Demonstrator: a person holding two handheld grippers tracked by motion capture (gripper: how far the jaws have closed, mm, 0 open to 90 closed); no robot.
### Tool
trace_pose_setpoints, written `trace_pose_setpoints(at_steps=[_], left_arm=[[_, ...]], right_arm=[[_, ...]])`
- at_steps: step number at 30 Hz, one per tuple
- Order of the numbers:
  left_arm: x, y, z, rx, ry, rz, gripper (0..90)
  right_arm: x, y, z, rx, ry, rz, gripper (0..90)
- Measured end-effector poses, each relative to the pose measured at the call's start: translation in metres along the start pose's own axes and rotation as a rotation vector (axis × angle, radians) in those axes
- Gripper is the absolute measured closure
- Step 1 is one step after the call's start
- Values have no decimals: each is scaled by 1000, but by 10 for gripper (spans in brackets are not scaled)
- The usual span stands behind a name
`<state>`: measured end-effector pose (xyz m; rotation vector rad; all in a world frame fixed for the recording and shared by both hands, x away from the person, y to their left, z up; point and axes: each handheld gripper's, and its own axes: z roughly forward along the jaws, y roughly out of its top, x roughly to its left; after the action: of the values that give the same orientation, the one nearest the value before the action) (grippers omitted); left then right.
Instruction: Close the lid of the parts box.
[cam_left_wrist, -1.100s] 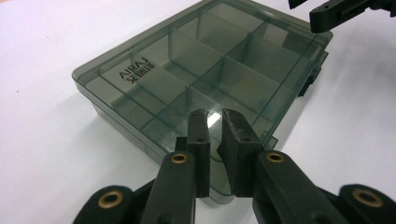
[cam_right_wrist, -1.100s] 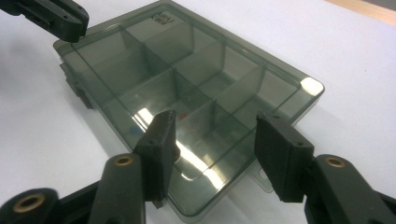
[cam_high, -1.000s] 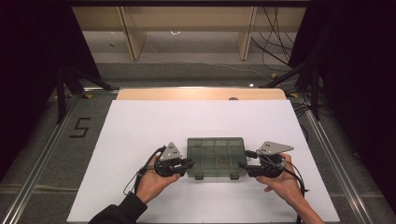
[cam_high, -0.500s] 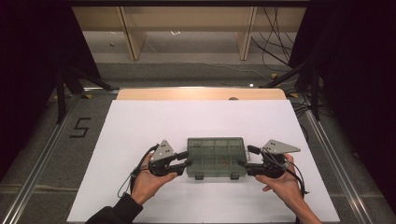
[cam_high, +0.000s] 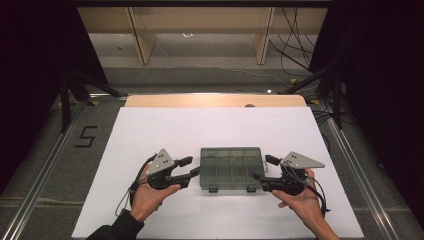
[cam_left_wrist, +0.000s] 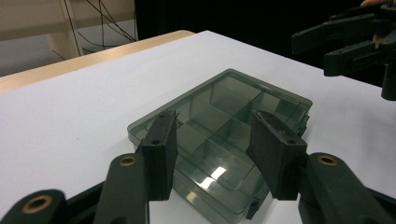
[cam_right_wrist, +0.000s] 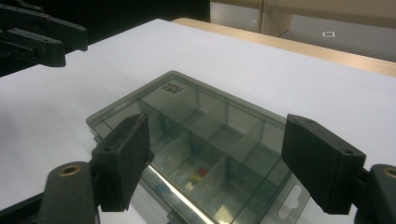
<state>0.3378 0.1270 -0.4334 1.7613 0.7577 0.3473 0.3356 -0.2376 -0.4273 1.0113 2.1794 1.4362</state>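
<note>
- Box (cam_high: 231, 168): lid shut, flat on desk (cam_high: 210, 125), near edge, between both grippers.
- L gripper (cam_high: 190, 167): jaws just opening, spread, clear of box.
- R gripper (cam_high: 262, 169): same, nothing pinched.
- Step: release after placing, prob.
- Next: back both off w/o nudging box.

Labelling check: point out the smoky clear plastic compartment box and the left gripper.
smoky clear plastic compartment box (cam_high: 231, 167): high view, lid centre.
left gripper (cam_high: 192, 167): high view, midway between fingertips, jaws just opening, nothing between.
</note>
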Motion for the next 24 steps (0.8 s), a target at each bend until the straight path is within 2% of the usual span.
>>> trace_pose_setpoints(at_steps=[2,4,5,6,8,9,12,13,14,15,16,19,24], left_arm=[[1,0,-3,-13,-5,13,502],[1,0,-6,-27,-11,2,492],[-1,-1,-7,-32,1,-1,487],[0,0,-8,-36,-11,16,481],[-1,0,-11,-48,-13,10,464],[-1,0,-13,-47,-14,22,459],[-4,-1,-17,-61,-14,2,437],[-4,-1,-19,-62,-17,17,436],[-4,-1,-22,-56,-11,30,432],[-5,-1,-24,-61,-8,20,424],[-5,-2,-25,-65,-9,27,415],[-5,-3,-30,-77,-3,38,396],[-5,-6,-36,-84,9,31,376]], right_arm=[[2,-1,1,-13,-3,-8,236],[4,-1,-1,-5,0,-4,233],[5,-2,-1,-13,-3,-9,230],[6,-2,-3,-8,-1,-6,227],[7,-2,-3,-15,-5,-8,219],[9,-3,-4,-26,0,-5,215],[12,-4,-6,-33,1,-4,208],[13,-4,-8,-26,-1,-9,200],[14,-5,-7,-39,-6,-11,191],[14,-5,-8,-46,-10,-15,189],[15,-5,-10,-33,-15,-15,189],[16,-6,-12,-46,-13,-13,184],[20,-7,-16,-55,-8,-11,183]])
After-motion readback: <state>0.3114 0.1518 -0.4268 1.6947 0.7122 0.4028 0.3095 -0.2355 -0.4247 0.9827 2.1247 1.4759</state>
